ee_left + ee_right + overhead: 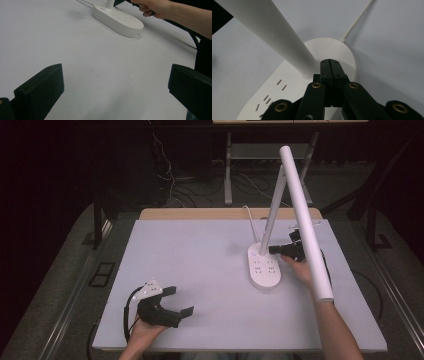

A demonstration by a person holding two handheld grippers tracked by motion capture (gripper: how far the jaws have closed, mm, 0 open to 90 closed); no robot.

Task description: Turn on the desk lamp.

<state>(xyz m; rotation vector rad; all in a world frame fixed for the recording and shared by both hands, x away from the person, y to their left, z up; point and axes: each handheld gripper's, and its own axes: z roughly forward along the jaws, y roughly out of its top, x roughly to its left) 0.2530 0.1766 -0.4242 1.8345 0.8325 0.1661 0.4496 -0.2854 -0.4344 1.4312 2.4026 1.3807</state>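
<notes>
Toward the far right of the grey table (pixel 200 270) stands the white desk lamp; its oval base (pixel 265 267) carries socket slots and a small button at the far end, its post (pixel 270 215) rises from that end, and its long tubular head (pixel 305 220) slants down toward me over my right forearm. My right tongs (pixel 280 250) are clenched with nothing between them; in the right gripper view the 2 jaws meet flat, their tip (pixel 332 67) at the foot of the post (pixel 274 32), over the far end of the base (pixel 294 82); whether the tip actually touches the base I cannot tell. My left tongs (pixel 172 302) rest near the front left of the table, released, jaws wide apart with bare table between them, well apart from the lamp; in the left gripper view the base (pixel 117 20) lies far ahead and my right hand (pixel 152 7) works beside it.

What matters for the coming move, as I judge it: the button sits just left of the post as I look from above, the base's long axis runs from me away toward the back edge, and the white cord (pixel 357 22) leaves at the far end; my right hand is by far the nearer, so a press or nudge there falls to it, with the left idle.
</notes>
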